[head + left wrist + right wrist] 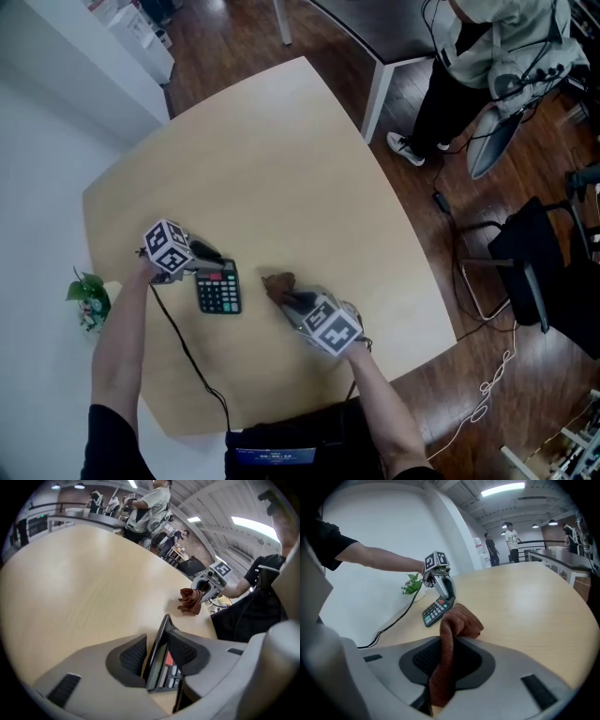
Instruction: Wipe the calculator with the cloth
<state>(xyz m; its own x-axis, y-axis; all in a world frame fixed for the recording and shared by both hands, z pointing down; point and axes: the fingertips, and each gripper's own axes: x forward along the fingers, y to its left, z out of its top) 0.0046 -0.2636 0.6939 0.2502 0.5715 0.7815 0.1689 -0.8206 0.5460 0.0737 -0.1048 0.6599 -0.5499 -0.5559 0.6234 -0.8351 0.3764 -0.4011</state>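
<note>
A black calculator lies near the left front of the pale wooden table. My left gripper is shut on its top end; in the left gripper view the calculator stands tilted on edge between the two pads. My right gripper is a short way to the right, shut on a brown cloth. The cloth bunches out of the right gripper, hanging apart from the calculator. The left gripper view shows the cloth beyond the calculator.
A small green plant sits at the table's left edge by the white wall. A black cable trails from the left gripper to the front edge. A person stands beyond the far right corner, and a dark chair is right of the table.
</note>
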